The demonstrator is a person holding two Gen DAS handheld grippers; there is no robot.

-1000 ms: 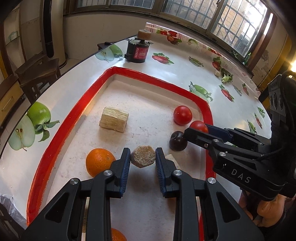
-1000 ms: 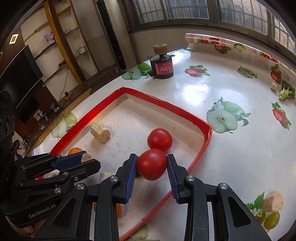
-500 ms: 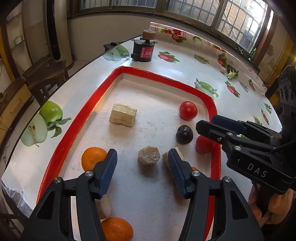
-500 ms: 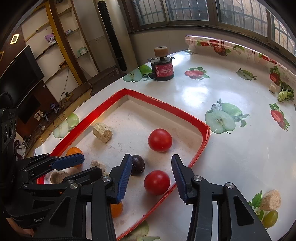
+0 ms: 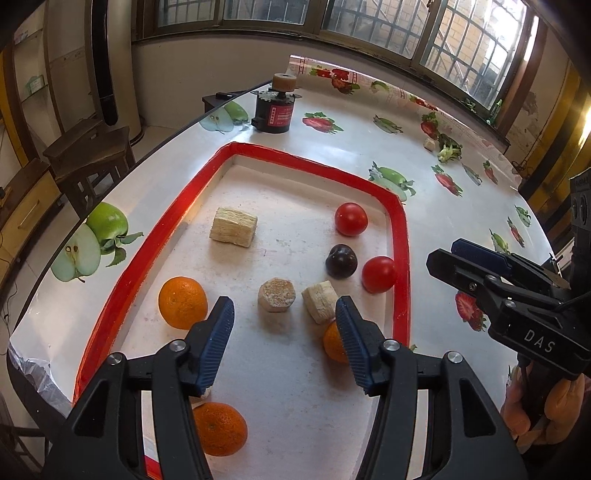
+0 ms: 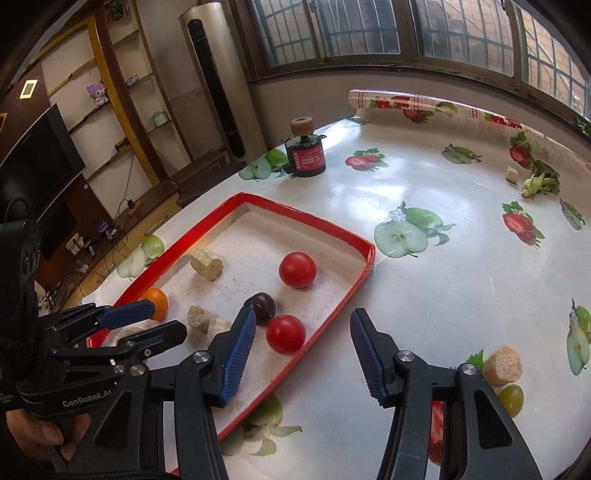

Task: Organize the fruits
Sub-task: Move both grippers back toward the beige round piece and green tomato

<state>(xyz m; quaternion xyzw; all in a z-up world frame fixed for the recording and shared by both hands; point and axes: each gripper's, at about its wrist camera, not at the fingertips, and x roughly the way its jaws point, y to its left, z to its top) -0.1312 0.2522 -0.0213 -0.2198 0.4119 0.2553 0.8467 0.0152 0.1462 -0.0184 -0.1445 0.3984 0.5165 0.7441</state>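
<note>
While the left gripper [image 5: 284, 332] hangs spread and empty, the right gripper's [image 6: 303, 350] fingers are opening – nothing between them; the tomato [image 6: 285, 334] – round, no long axis – lies in the red-rimmed tray [image 6: 364, 254].

Barred windows [image 6: 369, 33] run along the far wall, daylight glaring on the worktop [image 6: 424, 280]. A tall standing unit [image 6: 218, 81] fills the corner. Shelves [image 6: 122, 85] and a dark screen [image 6: 33, 162] line the side wall; a wooden stool [image 5: 92, 151] stands on the floor.
</note>
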